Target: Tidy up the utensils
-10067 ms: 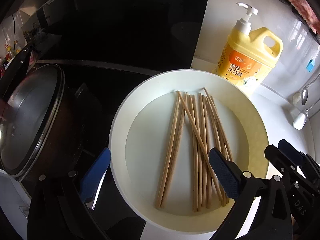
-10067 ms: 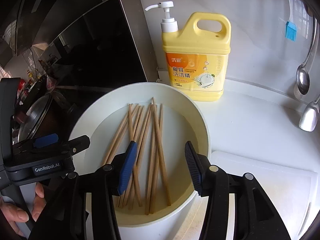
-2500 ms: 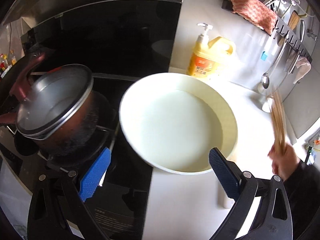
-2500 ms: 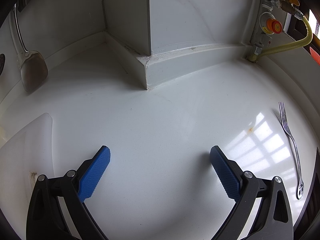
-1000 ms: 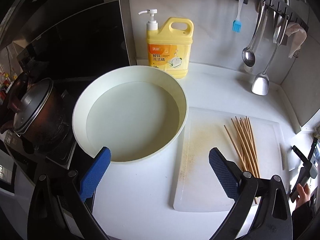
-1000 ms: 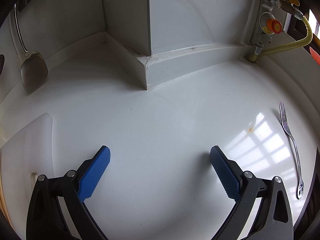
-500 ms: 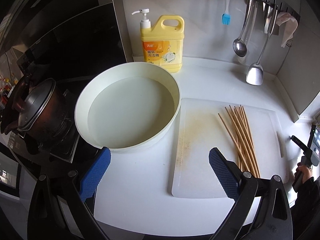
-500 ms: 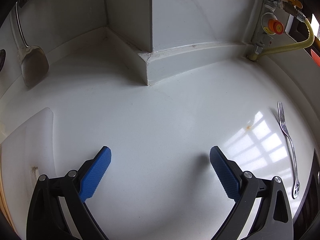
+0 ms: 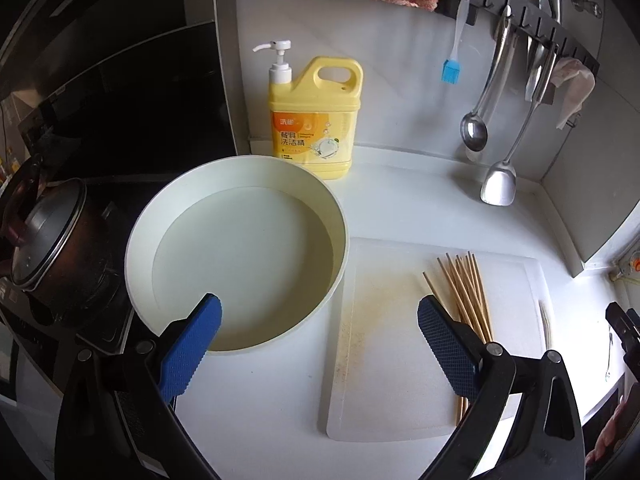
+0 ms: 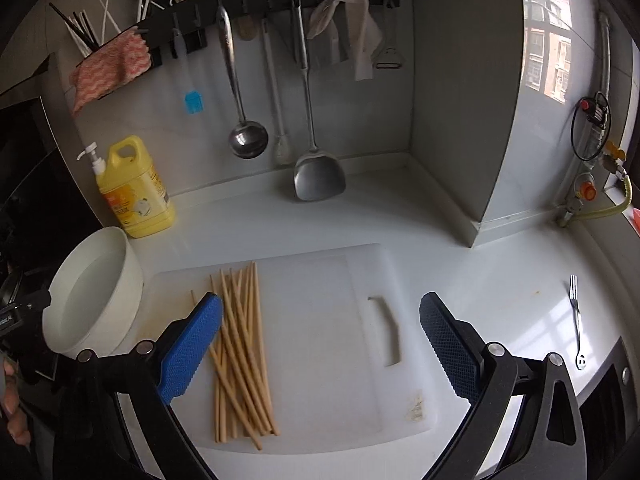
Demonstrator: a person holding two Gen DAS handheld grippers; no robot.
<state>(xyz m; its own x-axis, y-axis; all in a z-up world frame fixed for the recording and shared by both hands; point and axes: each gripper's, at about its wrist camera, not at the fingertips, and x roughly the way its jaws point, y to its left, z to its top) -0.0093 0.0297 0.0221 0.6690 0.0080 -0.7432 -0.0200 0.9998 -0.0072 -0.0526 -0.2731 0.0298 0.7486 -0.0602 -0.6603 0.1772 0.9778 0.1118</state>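
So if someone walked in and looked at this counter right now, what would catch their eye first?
Probably the loose bundle of wooden chopsticks fanned across the left part of the white cutting board at the counter's middle. Next, the bright yellow dish soap bottle standing against the back wall, right behind the big white basin, which holds no utensils. A lone fork lies far off to the right on the bare counter.
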